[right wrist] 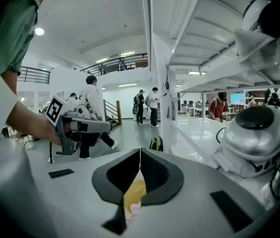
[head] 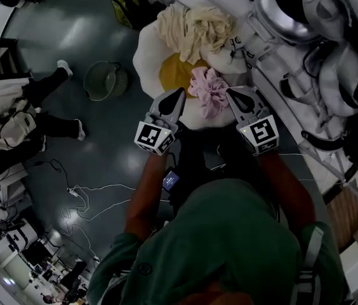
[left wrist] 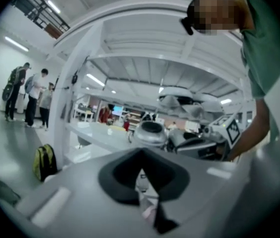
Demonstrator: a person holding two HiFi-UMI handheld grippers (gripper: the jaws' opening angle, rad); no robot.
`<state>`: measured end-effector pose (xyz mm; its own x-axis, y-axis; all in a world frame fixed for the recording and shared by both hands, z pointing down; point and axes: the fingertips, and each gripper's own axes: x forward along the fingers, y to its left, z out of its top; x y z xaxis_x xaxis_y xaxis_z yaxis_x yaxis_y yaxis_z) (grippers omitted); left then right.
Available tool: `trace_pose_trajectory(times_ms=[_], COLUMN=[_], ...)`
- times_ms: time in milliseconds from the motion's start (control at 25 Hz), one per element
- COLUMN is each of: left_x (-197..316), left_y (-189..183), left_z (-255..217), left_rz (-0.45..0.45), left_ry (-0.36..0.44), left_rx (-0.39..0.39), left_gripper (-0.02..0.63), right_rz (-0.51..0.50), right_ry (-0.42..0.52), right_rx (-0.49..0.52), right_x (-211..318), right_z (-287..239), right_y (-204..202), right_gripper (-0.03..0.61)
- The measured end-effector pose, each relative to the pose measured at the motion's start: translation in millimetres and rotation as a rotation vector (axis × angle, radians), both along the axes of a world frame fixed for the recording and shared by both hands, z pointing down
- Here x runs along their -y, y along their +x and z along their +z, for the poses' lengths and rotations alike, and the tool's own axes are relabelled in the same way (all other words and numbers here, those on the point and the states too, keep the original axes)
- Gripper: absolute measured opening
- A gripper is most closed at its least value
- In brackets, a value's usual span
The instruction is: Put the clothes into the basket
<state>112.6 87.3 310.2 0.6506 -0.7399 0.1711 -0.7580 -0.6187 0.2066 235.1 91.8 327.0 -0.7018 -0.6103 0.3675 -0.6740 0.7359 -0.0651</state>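
Left gripper [head: 179, 96] and right gripper [head: 231, 96]: jaws closed, empty. Pink garment [head: 208, 91] between jaws, cream garment [head: 195, 25] beyond. Basket [head: 105, 80] far left of jaws, seemingly unfilled; nothing moved yet.

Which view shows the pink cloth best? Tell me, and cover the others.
Head view: the pink cloth shows whole, crumpled. Both gripper views catch only a small pinkish sliver of it beneath their shut jaws.

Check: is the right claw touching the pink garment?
Cannot tell. The head view puts the right claw at the edge of the pink garment, seen from above, so height is unreadable. The right gripper view shows only pink below its shut jaws.
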Motion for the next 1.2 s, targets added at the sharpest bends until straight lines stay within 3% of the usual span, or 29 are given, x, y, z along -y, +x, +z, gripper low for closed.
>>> trace_pose_trajectory(times_ms=[280, 440, 600, 680, 960, 1200], left_x=[44, 52, 57, 59, 57, 53], left_y=[-11, -12, -9, -6, 12, 24], left_z=[136, 218, 295, 331, 447, 528], left_rz=[0.01, -0.005, -0.044, -0.061, -0.095, -0.085], left_ry=[-0.192, -0.323, -0.41, -0.445, -0.549, -0.627], left_rx=[0.024, -0.035, -0.021, -0.013, 0.005, 0.04], left_gripper=[0.005, 0.035, 0.076, 0.093, 0.158, 0.186], right_rz=[0.141, 0.146, 0.124, 0.112, 0.054, 0.004], right_ry=[-0.096, -0.183, -0.252, -0.301, -0.42, -0.501], right_rx=[-0.005, -0.024, -0.059, -0.069, -0.122, -0.185], right_x=[39, 49, 58, 60, 62, 63], right_z=[113, 185, 253, 287, 404, 495], right_y=[-2, -8, -10, -11, -13, -14], right_gripper=[0.006, 0.006, 0.01, 0.076, 0.188, 0.239])
